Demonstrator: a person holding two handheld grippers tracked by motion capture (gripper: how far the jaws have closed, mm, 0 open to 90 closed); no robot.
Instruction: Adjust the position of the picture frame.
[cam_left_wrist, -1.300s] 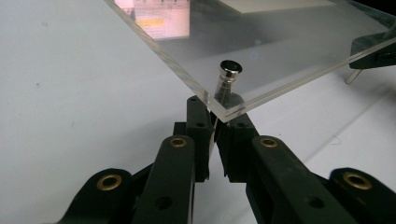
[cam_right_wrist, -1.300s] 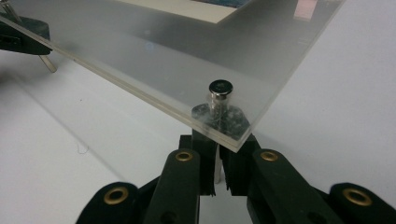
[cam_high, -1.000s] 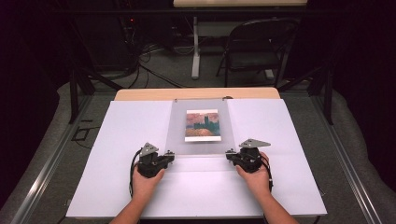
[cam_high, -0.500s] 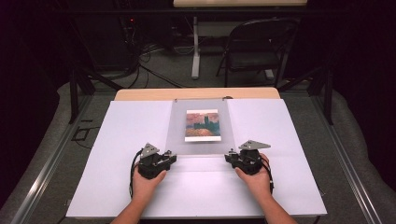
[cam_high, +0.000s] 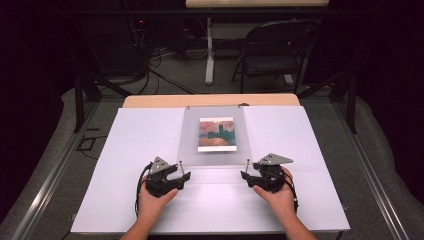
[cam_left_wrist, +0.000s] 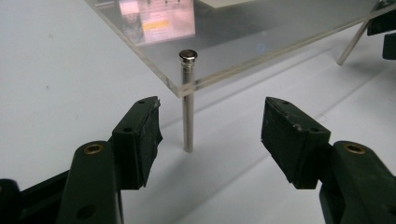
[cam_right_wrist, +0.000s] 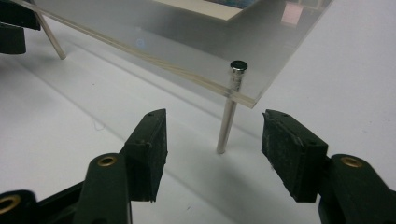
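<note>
A clear acrylic plate (cam_high: 192, 145) stands on thin metal pins over a white board, with a small painted picture (cam_high: 216, 134) in its middle. My left gripper (cam_high: 179, 172) sits at the plate's near left corner. Its jaws have just been opening and stand open (cam_left_wrist: 212, 126), one on each side of the corner pin (cam_left_wrist: 188, 107) without touching it. My right gripper (cam_high: 247, 176) mirrors this at the near right corner. Its jaws have also just been opening and stand open (cam_right_wrist: 212, 135), with the pin (cam_right_wrist: 229, 116) free between them.
The white board (cam_high: 125, 150) covers a wooden table whose far edge (cam_high: 210, 100) shows behind the plate. A folding chair (cam_high: 275, 50) and floor cables (cam_high: 165, 75) lie beyond. Metal rails (cam_high: 55, 170) run along both sides of the table.
Both grippers' jaws have spread apart from the corner pins. The hands and the plate have stayed where they were.
</note>
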